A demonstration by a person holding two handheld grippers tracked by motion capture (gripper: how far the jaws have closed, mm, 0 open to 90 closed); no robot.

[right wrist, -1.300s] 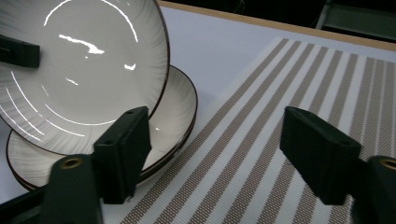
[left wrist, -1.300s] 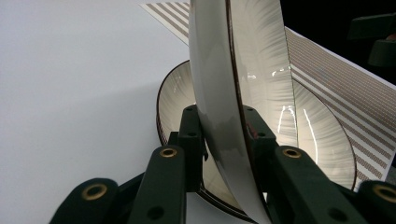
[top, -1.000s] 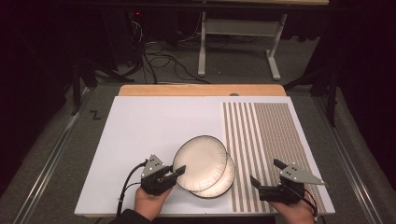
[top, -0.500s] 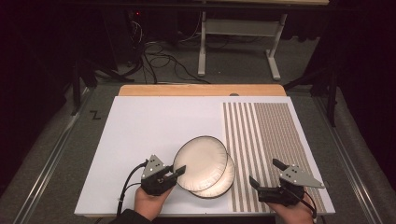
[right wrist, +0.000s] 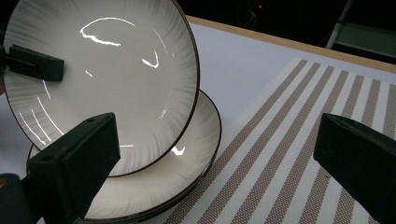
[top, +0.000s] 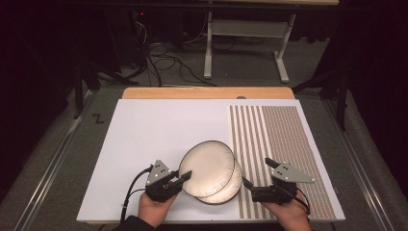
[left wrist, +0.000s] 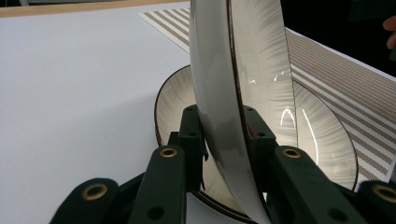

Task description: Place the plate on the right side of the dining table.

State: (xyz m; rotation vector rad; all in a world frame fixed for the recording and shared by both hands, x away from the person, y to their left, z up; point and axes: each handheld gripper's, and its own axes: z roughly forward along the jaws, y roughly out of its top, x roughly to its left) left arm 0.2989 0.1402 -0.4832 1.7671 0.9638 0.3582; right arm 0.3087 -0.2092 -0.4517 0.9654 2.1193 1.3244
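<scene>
Nearest the person, the left gripper [top: 185, 177] is clamped on the near-left rim of a round cream ceramic plate with a thin dark edge [top: 207, 166]; in the left gripper view its two black jaws pinch that rim from either side, one pad on the glazed inner face and one on the underside, and the plate [left wrist: 243, 79] stands tilted up off the table. Directly under it lies a second cream plate of the same pattern [top: 226, 188], flat on the white tabletop [top: 159, 130], its right edge reaching the brown-and-white striped woven mat [top: 279, 139]. Just right of the plates, the right gripper [top: 248, 184] hangs over the mat with its jaws spread wide and nothing between them, pointing at the plates; in the right gripper view the raised plate [right wrist: 102, 79] and the lower plate [right wrist: 187, 163] fill the gap ahead. The main risk, as I judge it, is the one-sided pinch: a smooth glazed rim held at a single point can pivot or slide out of the pads, and the raised plate would then drop onto the lower plate and chip both. The right gripper could also knock the tilted plate if it comes in too high, or push the lower plate across the table rather than seizing it.
</scene>
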